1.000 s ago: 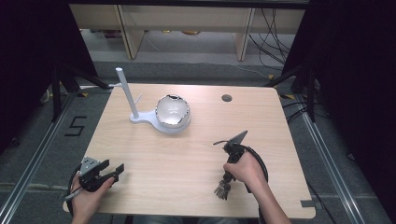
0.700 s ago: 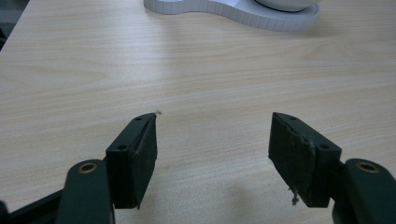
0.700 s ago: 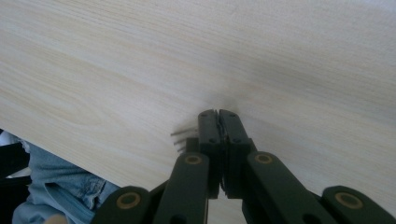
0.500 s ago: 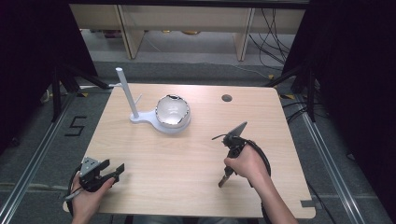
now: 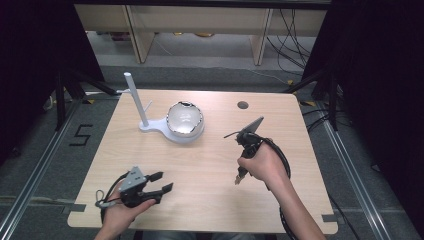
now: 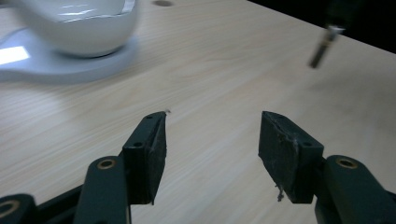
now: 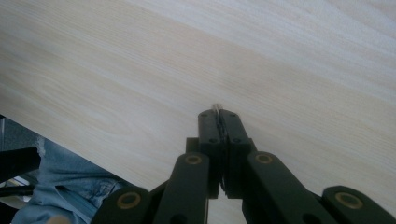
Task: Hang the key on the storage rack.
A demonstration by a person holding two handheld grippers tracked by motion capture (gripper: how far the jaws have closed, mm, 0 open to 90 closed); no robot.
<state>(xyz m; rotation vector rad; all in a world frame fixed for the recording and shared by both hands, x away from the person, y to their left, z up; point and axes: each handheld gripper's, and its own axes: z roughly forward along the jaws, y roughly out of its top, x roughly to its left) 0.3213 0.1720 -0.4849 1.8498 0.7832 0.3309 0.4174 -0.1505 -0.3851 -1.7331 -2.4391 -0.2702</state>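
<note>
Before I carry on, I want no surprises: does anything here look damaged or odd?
Yes. The white bowl on its stand has a chipped, jagged dark rim, and the left gripper has one frayed finger pad.

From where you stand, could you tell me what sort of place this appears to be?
Probably a lab or recording workstation, not a home: a bare wooden table stands on grey floor inside metal floor rails, loose cables run by shelving behind, and a "5" floor marking lies beside the table.

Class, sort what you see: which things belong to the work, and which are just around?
In the work: right gripper, shut; left gripper, open; white bowl on its stand.
Just around: table hole; floor cables.
</note>
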